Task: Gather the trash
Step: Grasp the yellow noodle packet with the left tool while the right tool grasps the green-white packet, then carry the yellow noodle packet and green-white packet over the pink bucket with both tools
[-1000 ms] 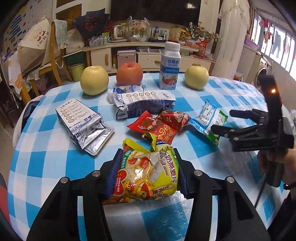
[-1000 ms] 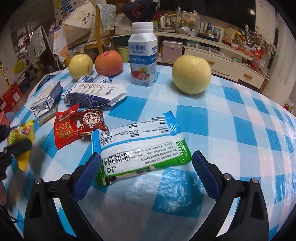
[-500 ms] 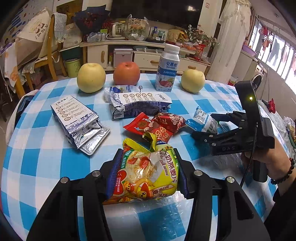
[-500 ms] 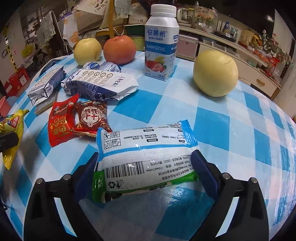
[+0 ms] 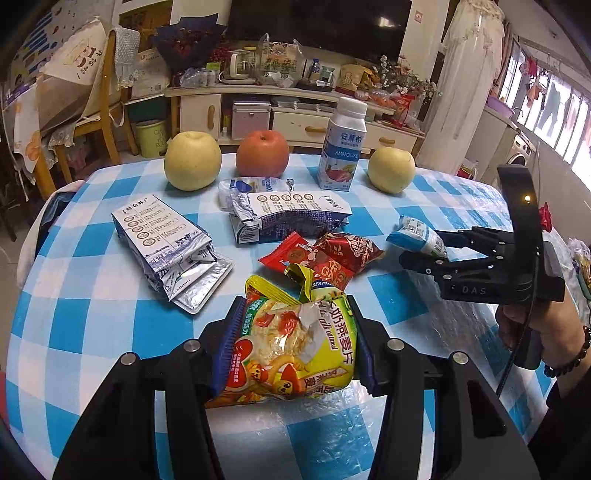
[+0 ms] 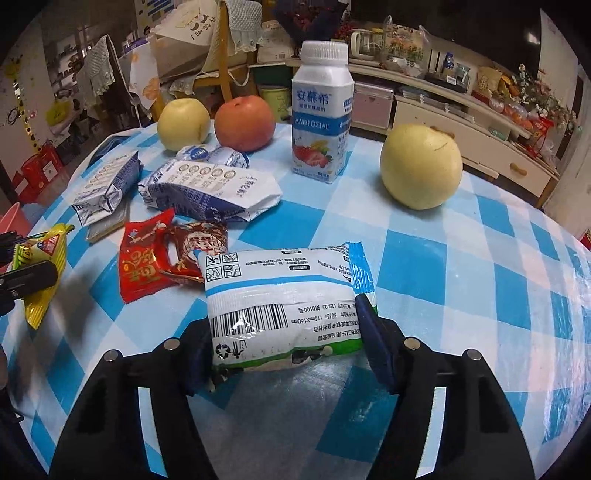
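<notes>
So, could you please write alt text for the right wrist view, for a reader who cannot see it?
The right gripper is closing on a white tissue pack on a blue checked table. Behind lie red snack wrappers, a yogurt bottle and three fruits.

Home living/dining room, lived-in. A round table wearing a blue-and-white checked cloth is sitting in the middle, fruit and a yogurt bottle standing on it. A long cream sideboard is running along the back wall, carrying a kettle, packets and flowers under a big dark TV. A wooden chair is holding draped cloths. Laundry is hanging by the windows, with a washing machine below.
</notes>
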Available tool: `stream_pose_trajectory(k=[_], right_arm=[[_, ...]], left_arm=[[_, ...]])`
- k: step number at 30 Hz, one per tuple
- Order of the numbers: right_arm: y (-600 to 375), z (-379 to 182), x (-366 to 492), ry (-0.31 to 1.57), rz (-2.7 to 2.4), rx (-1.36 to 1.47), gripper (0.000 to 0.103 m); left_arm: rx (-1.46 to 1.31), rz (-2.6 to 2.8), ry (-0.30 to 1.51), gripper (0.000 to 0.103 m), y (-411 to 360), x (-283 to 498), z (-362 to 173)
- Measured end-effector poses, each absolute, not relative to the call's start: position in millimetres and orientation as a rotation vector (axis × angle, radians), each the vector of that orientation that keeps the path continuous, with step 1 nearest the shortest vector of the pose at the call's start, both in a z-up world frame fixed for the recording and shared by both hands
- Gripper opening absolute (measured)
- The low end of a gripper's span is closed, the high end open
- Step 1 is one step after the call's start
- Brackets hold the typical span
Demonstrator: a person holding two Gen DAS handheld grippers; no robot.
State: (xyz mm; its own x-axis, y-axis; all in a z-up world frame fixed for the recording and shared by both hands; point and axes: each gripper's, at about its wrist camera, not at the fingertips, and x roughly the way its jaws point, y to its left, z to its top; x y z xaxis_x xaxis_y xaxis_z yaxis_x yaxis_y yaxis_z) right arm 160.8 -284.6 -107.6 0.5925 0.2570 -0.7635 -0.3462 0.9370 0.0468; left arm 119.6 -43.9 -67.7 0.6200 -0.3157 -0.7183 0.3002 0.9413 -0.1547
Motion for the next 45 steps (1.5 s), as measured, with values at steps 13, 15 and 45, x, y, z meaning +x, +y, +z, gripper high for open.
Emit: stream_pose_trajectory(k=[13, 15, 45], right_arm=[[-275.5, -69.6, 131.5, 0.759, 0.381, -0.085, 0.068], [-271.9, -65.1, 127.8, 0.749, 0.39, -0.086, 0.068], [-147.4, 28.9, 52.1, 0.613, 0.571, -0.117, 0.068]], left_arm=[[-0.048, -0.324, 0.793, 0.054, -29.4, 116.9, -57.4], [-0.05, -0.324, 0.789, 0.053, -28.0, 115.8, -56.0], [-0.028, -0.046, 0.633, 0.054, 81.0, 14.8, 32.5]])
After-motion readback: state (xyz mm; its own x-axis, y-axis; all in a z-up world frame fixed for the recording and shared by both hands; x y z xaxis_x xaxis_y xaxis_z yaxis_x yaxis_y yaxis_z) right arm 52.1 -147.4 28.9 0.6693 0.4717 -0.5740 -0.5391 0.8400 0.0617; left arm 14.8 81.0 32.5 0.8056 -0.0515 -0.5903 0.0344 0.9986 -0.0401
